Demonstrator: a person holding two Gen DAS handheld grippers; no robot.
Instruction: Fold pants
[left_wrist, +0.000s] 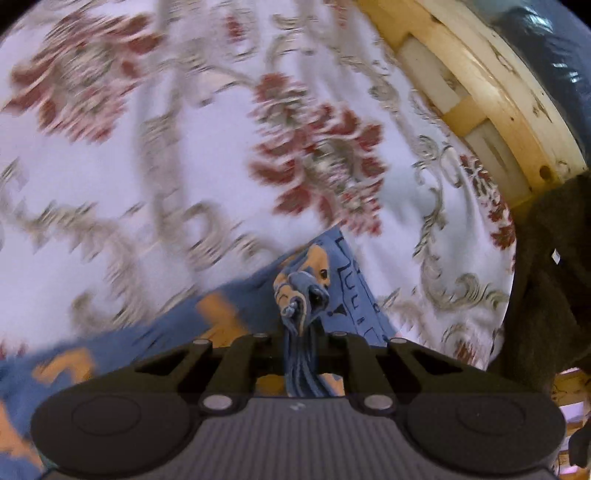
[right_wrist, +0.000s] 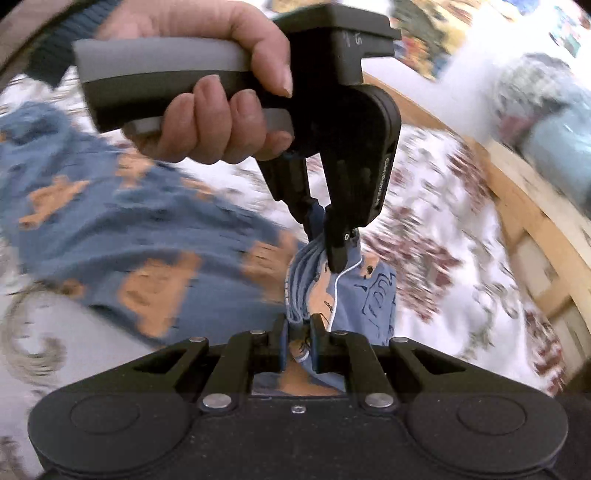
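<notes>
Both grippers, left gripper (right_wrist: 334, 254) and right gripper (right_wrist: 299, 332), pinching bunched blue pants (right_wrist: 155, 236) over floral bedsheet (left_wrist: 110, 184); best kept taut, lowered evenly together.

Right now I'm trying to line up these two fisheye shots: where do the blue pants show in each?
Left wrist view: the pants sit bottom centre, bunched in the left tongs, trailing to the lower left.
Right wrist view: they spread across left and centre, pinched by the right tongs and the left tongs above.
Shared landmark: the floral bedspread beneath.
</notes>
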